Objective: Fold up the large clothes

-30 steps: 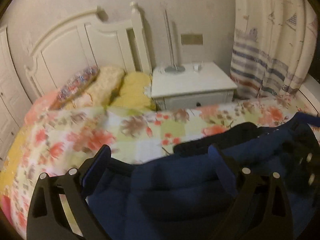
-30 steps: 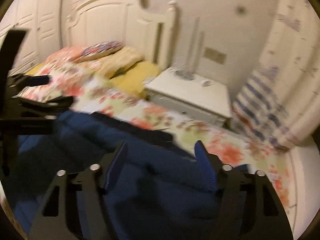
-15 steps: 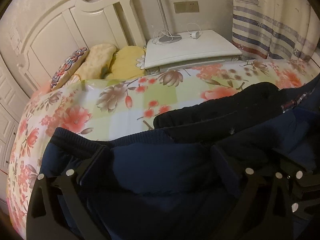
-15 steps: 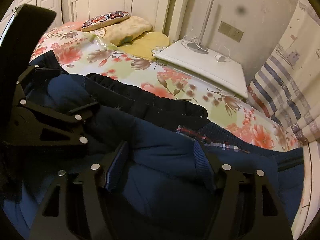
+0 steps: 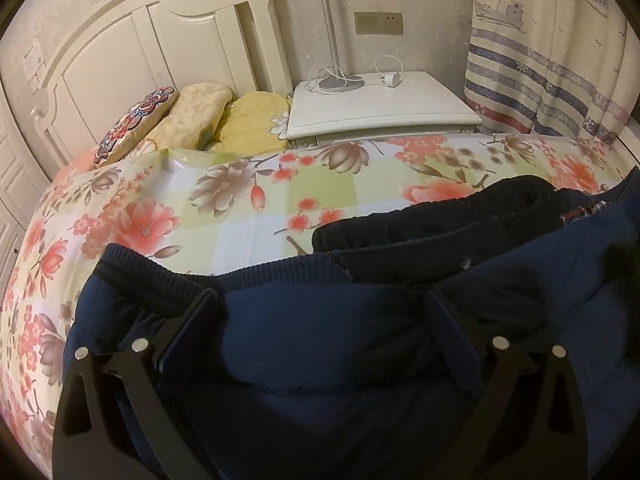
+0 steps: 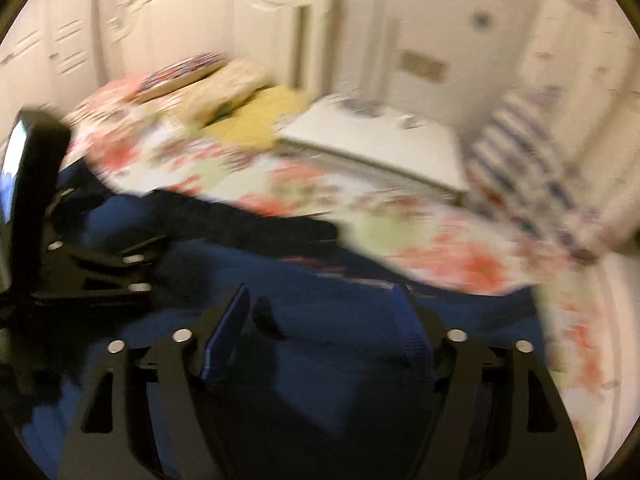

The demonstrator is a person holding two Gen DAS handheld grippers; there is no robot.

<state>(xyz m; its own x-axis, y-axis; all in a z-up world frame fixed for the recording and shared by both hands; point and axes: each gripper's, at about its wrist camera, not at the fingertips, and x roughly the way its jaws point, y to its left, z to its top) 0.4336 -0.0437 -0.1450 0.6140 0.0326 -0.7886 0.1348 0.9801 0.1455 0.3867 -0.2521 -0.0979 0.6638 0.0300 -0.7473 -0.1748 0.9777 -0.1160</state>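
Right hand-held gripper (image 6: 320,320) lately widened, loose over navy garment (image 6: 340,360); left hand-held gripper (image 5: 320,320) open

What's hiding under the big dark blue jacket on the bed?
Under the dark blue jacket lies the flowery bedspread, showing all around it. A black garment pokes out from beneath its far edge. Anything else below is covered.
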